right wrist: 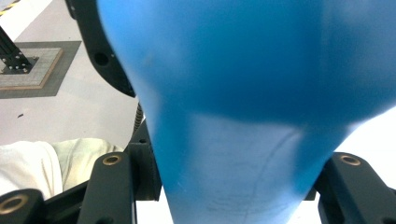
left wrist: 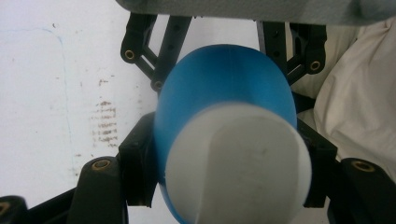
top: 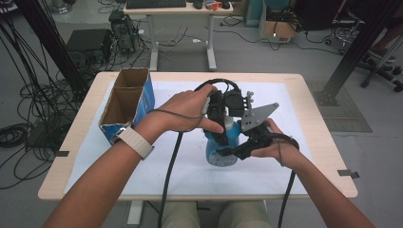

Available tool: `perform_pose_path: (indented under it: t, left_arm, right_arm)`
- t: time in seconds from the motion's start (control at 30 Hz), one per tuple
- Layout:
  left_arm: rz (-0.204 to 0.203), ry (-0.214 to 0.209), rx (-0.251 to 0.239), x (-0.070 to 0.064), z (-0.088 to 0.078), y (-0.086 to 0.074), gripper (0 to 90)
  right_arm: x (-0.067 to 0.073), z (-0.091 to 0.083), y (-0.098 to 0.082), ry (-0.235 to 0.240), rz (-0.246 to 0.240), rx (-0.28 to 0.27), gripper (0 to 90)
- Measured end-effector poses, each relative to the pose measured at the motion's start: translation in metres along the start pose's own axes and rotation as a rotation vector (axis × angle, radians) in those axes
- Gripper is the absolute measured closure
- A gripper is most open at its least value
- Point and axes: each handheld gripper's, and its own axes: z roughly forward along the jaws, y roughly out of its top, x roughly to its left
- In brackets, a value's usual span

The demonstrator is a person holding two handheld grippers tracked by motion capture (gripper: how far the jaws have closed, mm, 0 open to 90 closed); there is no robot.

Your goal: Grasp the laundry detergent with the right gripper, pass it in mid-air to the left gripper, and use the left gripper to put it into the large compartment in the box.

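On white mat (top: 142, 166): one blue bottle (top: 223, 147), clamped by left tongs (top: 219, 124) and right tongs (top: 237, 151); one cardboard box (top: 127, 102).

Overhead view; two close-ups sharing bottle (top: 223, 142)

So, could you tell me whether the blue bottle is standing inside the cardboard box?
No, the blue bottle stands on the white mat, right of the cardboard box.

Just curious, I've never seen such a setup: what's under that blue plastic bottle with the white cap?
The blue plastic bottle stands on a white paper sheet spread over the light wooden table. The spot right beneath its base is covered; both sets of black fingers clamp it.
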Motion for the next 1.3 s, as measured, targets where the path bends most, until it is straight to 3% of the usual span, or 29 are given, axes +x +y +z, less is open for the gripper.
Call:
perform_pose_path:
  t: [0.67,1.3]
  left_arm:
    - [0.010,0.000,0.007,-0.0004,-0.0033,0.0034,37.7]
    - [-0.011,0.007,0.004,-0.0024,-0.0072,0.0016,37.7]
  right_arm:
    - [0.0010,-0.0033,0.0023,0.000,-0.002,-0.002,43.0]
    - [0.0006,-0.0040,0.0073,0.000,-0.016,0.004,42.9]
